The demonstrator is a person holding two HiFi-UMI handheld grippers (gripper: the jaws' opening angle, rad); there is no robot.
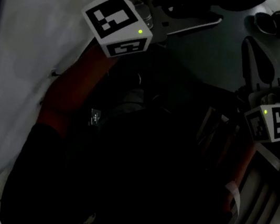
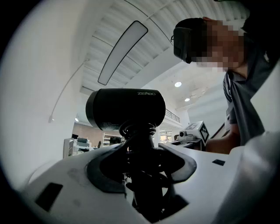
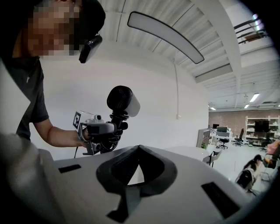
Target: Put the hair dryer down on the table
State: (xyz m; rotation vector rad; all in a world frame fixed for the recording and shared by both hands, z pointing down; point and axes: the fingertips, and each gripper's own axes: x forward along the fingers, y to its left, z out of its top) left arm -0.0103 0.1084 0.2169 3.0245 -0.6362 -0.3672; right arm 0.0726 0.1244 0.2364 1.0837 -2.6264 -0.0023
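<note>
Left gripper view, jaws: the left gripper (image 2: 141, 164) has its jaws fairly wide apart and closed on the handle of the hair dryer (image 2: 126, 108).
Left gripper view, hair dryer: it fills the centre of the frame. The handle runs down between the pads and the black barrel lies crosswise above them. A black cord (image 2: 138, 131) is coiled round the handle.
Left gripper view, surroundings: a person (image 2: 243, 96) in a grey shirt is at the upper right, and a long ceiling light (image 2: 122, 52) is at the upper left.
Right gripper view, jaws: the right gripper (image 3: 139, 148) has its jaws together at the lower centre, tips touching, with nothing between them.
Right gripper view, hair dryer: it is left of centre, up in the air against a white wall, and is gripped by the left gripper in the person's hand. Its round black grille faces the camera and the pale barrel points right. It touches no worktop.
Right gripper view, background: office desks (image 3: 227, 135) stand at the far right.
Head view, light: the frame is very dark.
Head view, left side: the left marker cube (image 1: 117, 22) is at the upper left.
Head view, right side: the right marker cube (image 1: 271, 123) is at the right edge, and the white jaws reach up from it over a grey worktop (image 1: 208, 56).
Head view, hair dryer: I cannot make it out among the dark shapes at the top centre.
</note>
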